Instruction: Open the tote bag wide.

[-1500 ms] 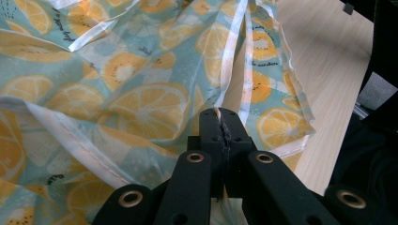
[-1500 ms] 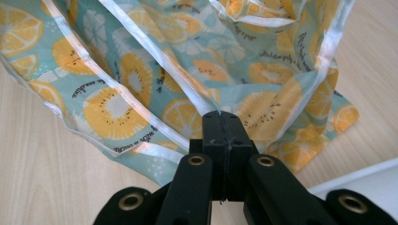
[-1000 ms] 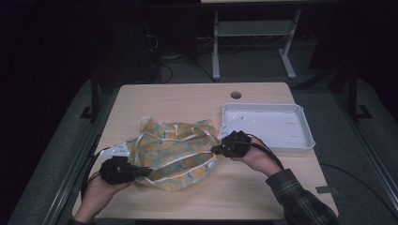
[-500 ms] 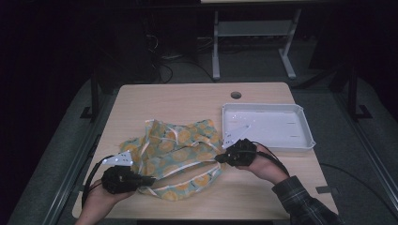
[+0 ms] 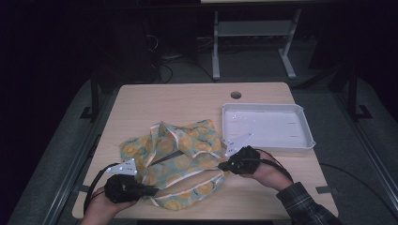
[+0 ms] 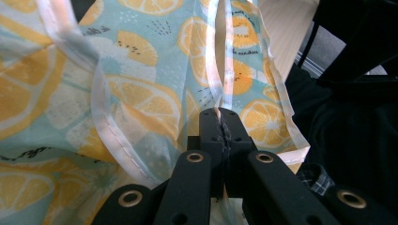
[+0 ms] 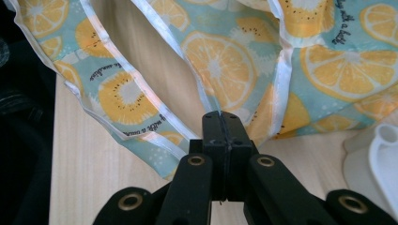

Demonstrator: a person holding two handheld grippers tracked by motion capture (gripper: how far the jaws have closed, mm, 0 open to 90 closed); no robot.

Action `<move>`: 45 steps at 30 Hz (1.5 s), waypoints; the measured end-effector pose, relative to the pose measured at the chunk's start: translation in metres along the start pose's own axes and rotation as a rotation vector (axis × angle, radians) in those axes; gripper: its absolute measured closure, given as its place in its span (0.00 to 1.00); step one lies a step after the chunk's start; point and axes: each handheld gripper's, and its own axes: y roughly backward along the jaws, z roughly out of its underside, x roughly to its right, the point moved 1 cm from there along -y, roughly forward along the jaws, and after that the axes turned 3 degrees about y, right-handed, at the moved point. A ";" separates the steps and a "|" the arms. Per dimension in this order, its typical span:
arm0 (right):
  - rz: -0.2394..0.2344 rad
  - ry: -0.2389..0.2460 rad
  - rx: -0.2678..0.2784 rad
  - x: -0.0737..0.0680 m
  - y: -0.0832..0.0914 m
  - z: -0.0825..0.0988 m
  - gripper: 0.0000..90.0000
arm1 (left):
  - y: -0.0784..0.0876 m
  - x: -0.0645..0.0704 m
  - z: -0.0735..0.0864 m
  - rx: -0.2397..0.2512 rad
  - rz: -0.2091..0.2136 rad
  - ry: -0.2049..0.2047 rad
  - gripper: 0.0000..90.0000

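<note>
A light-blue cloth [image 5: 187, 145] printed with orange slices and edged in white lies crumpled on the wooden table [image 5: 187, 98]. My left gripper [image 5: 154, 191] is at the cloth's near left edge, by the table's front. In the left gripper view the gripper [image 6: 220, 112] is shut on the white hem of the cloth [image 6: 141, 93]. My right gripper [image 5: 220, 165] is at the cloth's right edge. In the right gripper view the gripper [image 7: 220, 115] is shut on another stretch of white hem of the cloth [image 7: 216, 61], just above the tabletop.
A white tray [image 5: 263, 107] stands at the right of the table, close behind my right hand; its corner [image 7: 380, 159] lies beside the right gripper. A round hole [image 5: 236, 95] sits near the table's far edge. Dark floor and a metal stand lie beyond.
Both hands have pulled back toward the table's near edge, dragging the cloth with them. The cloth now lies nearer and more stretched between the two grippers.
</note>
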 end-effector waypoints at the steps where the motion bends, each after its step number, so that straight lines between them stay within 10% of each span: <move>1: -0.003 -0.004 0.001 -0.001 0.000 0.001 0.99 | -0.001 0.000 0.001 -0.008 0.005 -0.002 0.99; 21: -0.065 0.008 -0.151 -0.008 -0.035 0.019 0.99 | -0.046 -0.010 0.021 -0.250 -0.015 0.028 0.90; 32: -0.066 0.011 -0.189 -0.007 -0.042 0.021 0.99 | 0.017 0.004 -0.001 -0.055 0.033 0.009 0.67; 45: -0.067 0.013 -0.196 -0.009 -0.044 0.019 0.99 | 0.041 -0.026 -0.081 0.087 -0.119 -0.022 0.57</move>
